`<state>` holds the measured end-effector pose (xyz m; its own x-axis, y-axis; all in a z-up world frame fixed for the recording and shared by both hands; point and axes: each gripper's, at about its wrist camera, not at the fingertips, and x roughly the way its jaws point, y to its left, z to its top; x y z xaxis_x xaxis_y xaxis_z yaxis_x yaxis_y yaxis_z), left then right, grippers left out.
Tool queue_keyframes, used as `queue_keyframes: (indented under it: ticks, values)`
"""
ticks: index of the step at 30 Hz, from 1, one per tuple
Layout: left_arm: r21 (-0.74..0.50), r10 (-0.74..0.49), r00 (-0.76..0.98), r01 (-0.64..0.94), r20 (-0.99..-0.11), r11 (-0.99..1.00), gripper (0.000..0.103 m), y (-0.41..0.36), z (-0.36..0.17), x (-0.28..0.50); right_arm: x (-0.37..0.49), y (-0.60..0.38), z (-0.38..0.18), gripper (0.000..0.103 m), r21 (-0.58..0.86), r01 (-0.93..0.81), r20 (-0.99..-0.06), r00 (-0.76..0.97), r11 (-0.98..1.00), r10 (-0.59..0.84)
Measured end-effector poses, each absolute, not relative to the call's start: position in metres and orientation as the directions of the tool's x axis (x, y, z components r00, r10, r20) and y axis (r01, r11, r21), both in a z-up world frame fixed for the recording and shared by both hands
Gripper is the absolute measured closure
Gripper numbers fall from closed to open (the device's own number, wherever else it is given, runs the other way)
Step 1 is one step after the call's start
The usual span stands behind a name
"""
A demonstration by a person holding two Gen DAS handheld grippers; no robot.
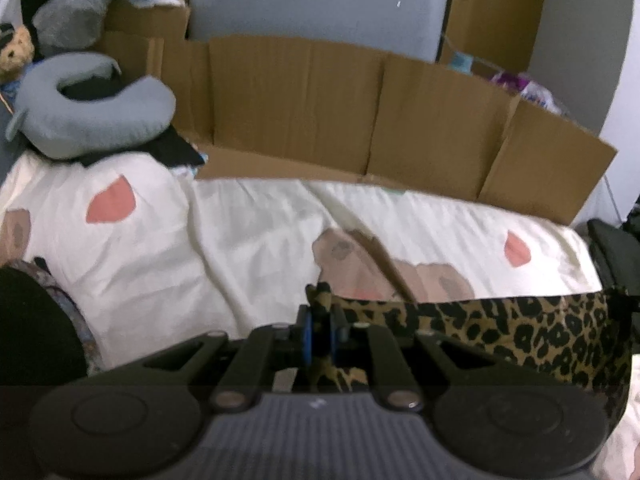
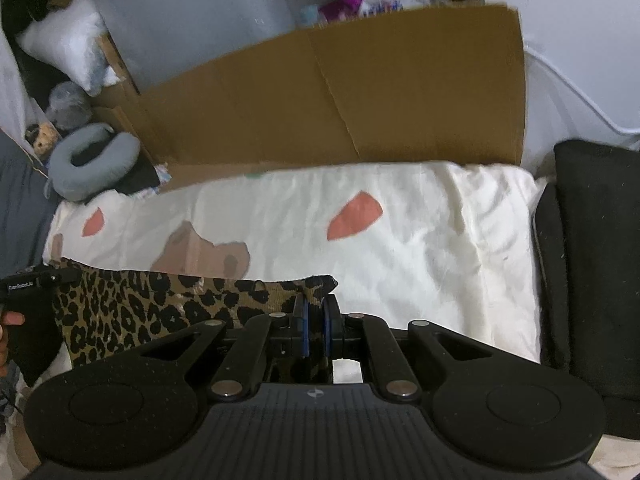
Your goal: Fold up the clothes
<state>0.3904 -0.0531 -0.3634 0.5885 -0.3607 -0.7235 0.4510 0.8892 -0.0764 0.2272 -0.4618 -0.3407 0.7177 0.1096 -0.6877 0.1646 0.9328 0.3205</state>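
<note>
A leopard-print garment (image 1: 520,328) is stretched between my two grippers above a cream bedsheet (image 1: 240,240). My left gripper (image 1: 320,316) is shut on the garment's left corner, which pokes up between the blue pads. In the right wrist view my right gripper (image 2: 316,312) is shut on the garment's (image 2: 160,304) right corner. The left gripper (image 2: 28,284) shows at the far left edge of that view, holding the other end. The cloth hangs slack below the held edge.
A flattened cardboard box (image 1: 360,120) stands along the far side of the bed. A grey neck pillow (image 1: 92,108) and plush toys (image 1: 16,52) lie at the far left. A black cushion (image 2: 592,260) sits on the right. The sheet (image 2: 420,240) has pink and brown prints.
</note>
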Motion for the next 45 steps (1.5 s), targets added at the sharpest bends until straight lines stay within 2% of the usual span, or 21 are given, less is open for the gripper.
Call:
queue_keyframes:
  ticks: [6, 14, 25, 28, 30, 35, 39, 45]
  values:
    - [-0.082, -0.352, 0.559, 0.449, -0.751, 0.890, 0.094, -0.055, -0.383, 0.402, 0.241, -0.467, -0.361, 0.098, 0.347, 0.212, -0.723, 0.681, 0.913, 0.117]
    - [-0.098, -0.352, 0.549, 0.437, -0.758, 0.894, 0.094, -0.053, -0.385, 0.409, 0.247, -0.464, -0.353, 0.098, 0.334, 0.205, -0.713, 0.693, 0.920, 0.105]
    - [-0.091, -0.319, 0.477, 0.441, -0.819, 0.893, 0.092, -0.060, -0.434, 0.423, 0.270, -0.466, -0.396, 0.098, 0.339, 0.234, -0.762, 0.637, 0.911, 0.119]
    - [-0.109, -0.328, 0.481, 0.427, -0.813, 0.898, 0.081, -0.057, -0.427, 0.421, 0.272, -0.465, -0.398, 0.095, 0.325, 0.260, -0.779, 0.619, 0.909, 0.102]
    - [-0.123, -0.335, 0.487, 0.416, -0.807, 0.901, 0.068, -0.056, -0.421, 0.419, 0.272, -0.464, -0.397, 0.091, 0.314, 0.281, -0.791, 0.606, 0.907, 0.086]
    - [-0.158, -0.353, 0.500, 0.390, -0.791, 0.907, 0.056, -0.051, -0.405, 0.414, 0.268, -0.458, -0.380, 0.084, 0.260, 0.259, -0.783, 0.621, 0.930, 0.046]
    - [-0.186, -0.386, 0.495, 0.405, -0.779, 0.895, 0.055, -0.061, -0.393, 0.404, 0.265, -0.447, -0.365, 0.076, 0.278, 0.209, -0.743, 0.665, 0.938, 0.072]
    - [-0.214, -0.460, 0.451, 0.496, -0.764, 0.842, 0.055, -0.100, -0.385, 0.381, 0.268, -0.416, -0.357, 0.076, 0.292, 0.078, -0.698, 0.699, 0.953, 0.156]
